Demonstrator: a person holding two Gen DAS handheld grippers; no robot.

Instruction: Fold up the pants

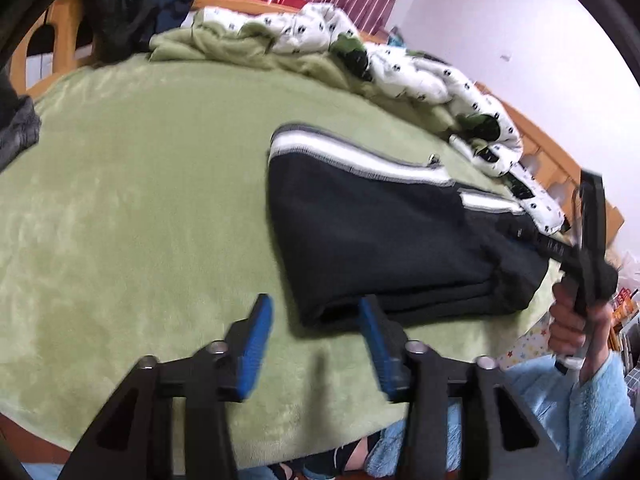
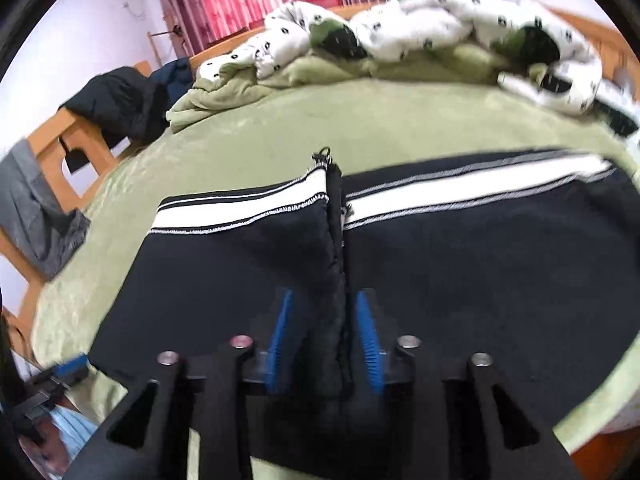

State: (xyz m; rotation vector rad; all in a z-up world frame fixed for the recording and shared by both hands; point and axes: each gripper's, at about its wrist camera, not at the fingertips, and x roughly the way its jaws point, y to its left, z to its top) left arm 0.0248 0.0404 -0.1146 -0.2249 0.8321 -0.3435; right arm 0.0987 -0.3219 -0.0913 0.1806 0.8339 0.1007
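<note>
One pair of folded black pants [image 1: 384, 240], one green blanket [image 1: 140, 200], two grippers, left gripper [image 1: 316, 344] and right gripper [image 2: 324, 336], jaws apart.

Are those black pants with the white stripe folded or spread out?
Folded: the black pants with the white stripe lie doubled, layered edges stacked, on the green blanket.

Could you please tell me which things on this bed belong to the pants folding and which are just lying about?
Job in hand:
- black pants with white stripes, folded on the green blanket
- left claw
- right claw

Lying about:
- white patterned quilt
- dark jacket on the wooden bed frame
- grey garment
</note>
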